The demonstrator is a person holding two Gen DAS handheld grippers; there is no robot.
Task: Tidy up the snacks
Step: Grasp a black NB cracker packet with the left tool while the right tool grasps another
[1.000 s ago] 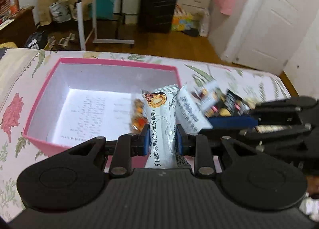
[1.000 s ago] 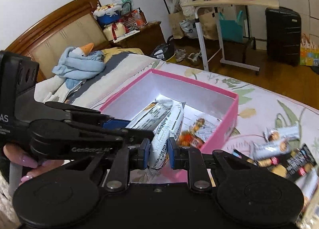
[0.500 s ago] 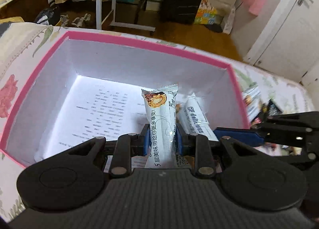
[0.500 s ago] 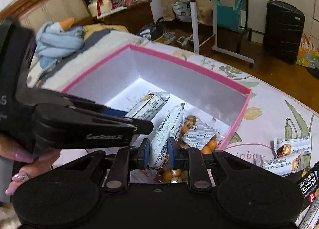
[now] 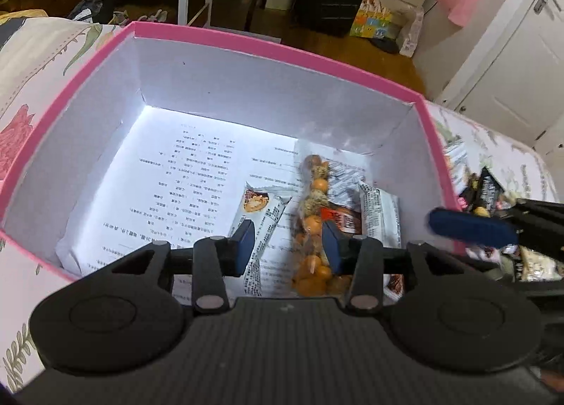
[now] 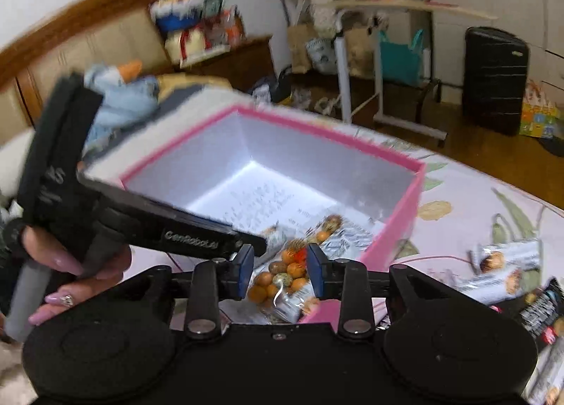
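**Several snacks boxed, more waiting on the bed**

Both the left gripper (image 5: 287,241) and right gripper (image 6: 280,272) gape wide, holding nothing. Wrapped bars and a nut packet (image 5: 313,228) lie inside the pink box (image 5: 246,42); loose snacks (image 6: 504,264) remain beside it. The left tool reads "GenRobot".

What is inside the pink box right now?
The pink box holds a printed paper sheet lining its floor, two white snack bars, and a clear bag of orange-brown nuts. A red-brown packet beneath is mostly covered.
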